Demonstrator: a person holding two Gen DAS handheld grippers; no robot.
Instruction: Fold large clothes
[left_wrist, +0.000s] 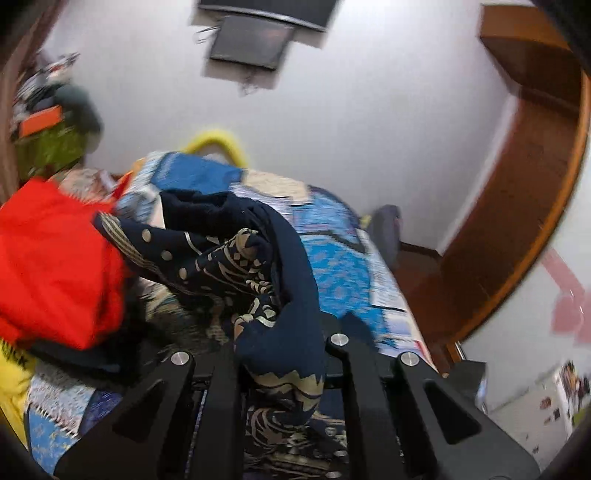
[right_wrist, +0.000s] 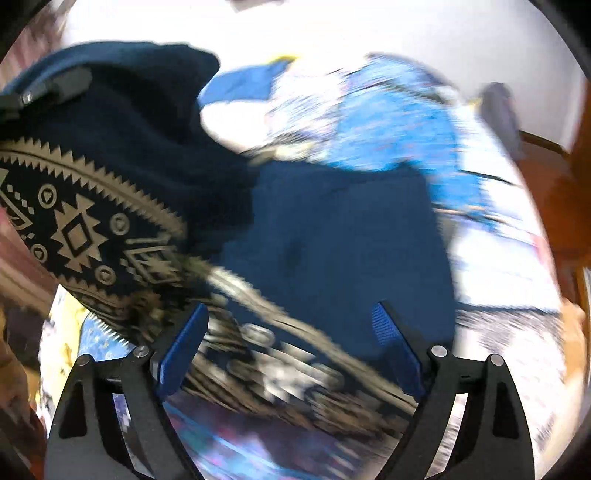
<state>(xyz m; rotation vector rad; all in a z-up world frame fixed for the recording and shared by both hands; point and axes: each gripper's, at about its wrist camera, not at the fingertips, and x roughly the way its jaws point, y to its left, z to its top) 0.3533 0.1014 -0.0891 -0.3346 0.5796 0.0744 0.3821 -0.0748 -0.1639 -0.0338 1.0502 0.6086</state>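
Note:
A dark navy garment with a beige geometric print (left_wrist: 236, 258) hangs bunched over a bed. My left gripper (left_wrist: 282, 354) is shut on a fold of it, and the cloth drapes over and between the black fingers. In the right wrist view the same garment (right_wrist: 332, 229) spreads below, its printed band (right_wrist: 85, 229) at left. My right gripper (right_wrist: 291, 343) is open just above the cloth, with blue pads (right_wrist: 181, 350) spread wide and nothing between them. The left gripper (right_wrist: 48, 92) shows at upper left, holding the garment up.
The bed has a blue and white patterned cover (left_wrist: 343, 266). A red garment (left_wrist: 51, 258) and a yellow one (left_wrist: 14, 384) lie at left. A wooden wardrobe (left_wrist: 517, 206) stands at right, and a white wall (left_wrist: 369, 122) behind the bed.

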